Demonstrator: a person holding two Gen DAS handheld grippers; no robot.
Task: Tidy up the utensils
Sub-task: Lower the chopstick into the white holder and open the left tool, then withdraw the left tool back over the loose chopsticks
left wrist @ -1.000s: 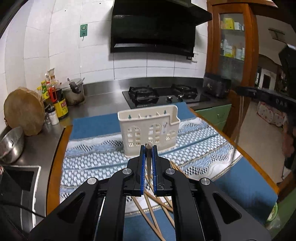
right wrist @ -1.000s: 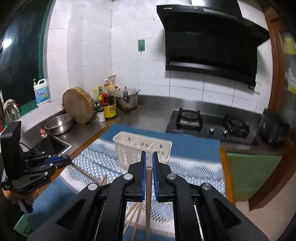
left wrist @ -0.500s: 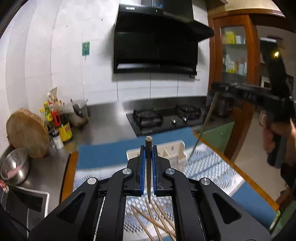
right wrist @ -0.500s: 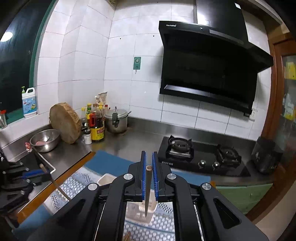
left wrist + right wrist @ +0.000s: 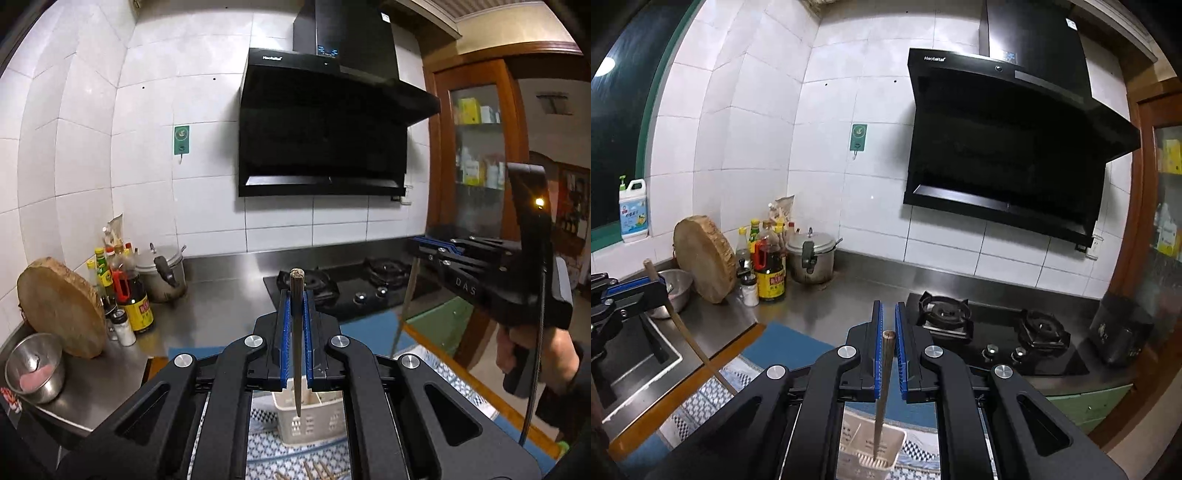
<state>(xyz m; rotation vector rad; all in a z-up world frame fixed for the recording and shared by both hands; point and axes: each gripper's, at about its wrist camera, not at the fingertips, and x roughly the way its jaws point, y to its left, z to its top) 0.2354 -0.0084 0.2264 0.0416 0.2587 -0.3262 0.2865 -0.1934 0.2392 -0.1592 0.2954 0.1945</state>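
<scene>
My left gripper (image 5: 295, 295) is shut on a brown chopstick (image 5: 296, 339) held upright, its lower tip hanging just over the white slotted utensil holder (image 5: 310, 421). My right gripper (image 5: 887, 310) has its jaws slightly parted around a second chopstick (image 5: 882, 391), whose lower end reaches down into the utensil holder (image 5: 871, 450). Whether the pads still touch that chopstick I cannot tell. The right gripper also shows in the left wrist view (image 5: 436, 245), and the left gripper in the right wrist view (image 5: 631, 286). Several loose chopsticks (image 5: 314, 470) lie on the cloth below.
A blue patterned cloth (image 5: 701, 398) covers the wooden table. Behind are a gas hob (image 5: 990, 332), a pressure cooker (image 5: 810, 256), sauce bottles (image 5: 770, 266), a round wooden block (image 5: 703, 256), a steel bowl (image 5: 35, 365) and a sink (image 5: 631, 354).
Both grippers rose from the table and tilted upward, carrying their chopsticks over the holder. The right jaws have parted a little and its chopstick now stands in the holder.
</scene>
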